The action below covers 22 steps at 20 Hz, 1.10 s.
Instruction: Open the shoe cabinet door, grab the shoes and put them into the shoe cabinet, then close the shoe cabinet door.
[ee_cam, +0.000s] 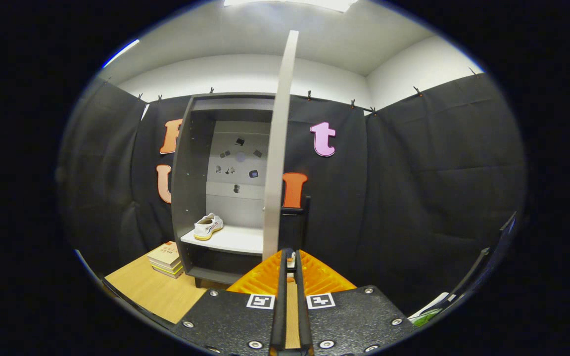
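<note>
The grey shoe cabinet (191, 198) stands open against the booth wall. Its door (279, 148) is swung out toward me and shows edge-on, its lower end just left of my fingertips. One white shoe with a yellowish sole (208, 226) lies on the white shelf (235, 241) inside, toward the shelf's left side. My gripper (290, 254) sits low in front of the cabinet, to the right of the door's edge. Its fingers are drawn together with only a thin slit between them. A small pale bit shows at the tips; I cannot tell what it is.
A stack of books (166, 259) lies on the wooden floor (161, 294) beside the cabinet's left foot. A dark stand (296, 227) rises behind the door, right of the cabinet. Black cloth walls close in left and right. Something white and green (426, 314) lies low to my right.
</note>
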Each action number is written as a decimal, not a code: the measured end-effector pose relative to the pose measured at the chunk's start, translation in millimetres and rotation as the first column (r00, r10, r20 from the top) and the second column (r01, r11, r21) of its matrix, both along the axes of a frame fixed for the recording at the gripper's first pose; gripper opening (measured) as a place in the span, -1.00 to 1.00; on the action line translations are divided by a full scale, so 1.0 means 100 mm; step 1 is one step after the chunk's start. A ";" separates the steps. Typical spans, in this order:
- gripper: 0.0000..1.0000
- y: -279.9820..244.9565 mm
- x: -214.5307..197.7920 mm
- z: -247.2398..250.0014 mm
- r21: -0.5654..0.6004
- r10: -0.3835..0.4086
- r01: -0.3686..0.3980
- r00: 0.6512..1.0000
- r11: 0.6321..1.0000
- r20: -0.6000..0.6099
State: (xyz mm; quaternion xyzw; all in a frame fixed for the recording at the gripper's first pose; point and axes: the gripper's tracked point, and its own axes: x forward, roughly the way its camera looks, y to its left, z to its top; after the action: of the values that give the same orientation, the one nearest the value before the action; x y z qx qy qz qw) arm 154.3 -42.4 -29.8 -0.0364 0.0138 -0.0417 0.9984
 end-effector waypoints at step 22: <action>0.78 2.05 0.49 -2.34 0.151 0.073 -0.028 0.950 0.988 -0.303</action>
State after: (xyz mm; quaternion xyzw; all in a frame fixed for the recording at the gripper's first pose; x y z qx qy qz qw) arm 203.5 162.3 -263.9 0.0298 0.1710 -0.0086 0.9848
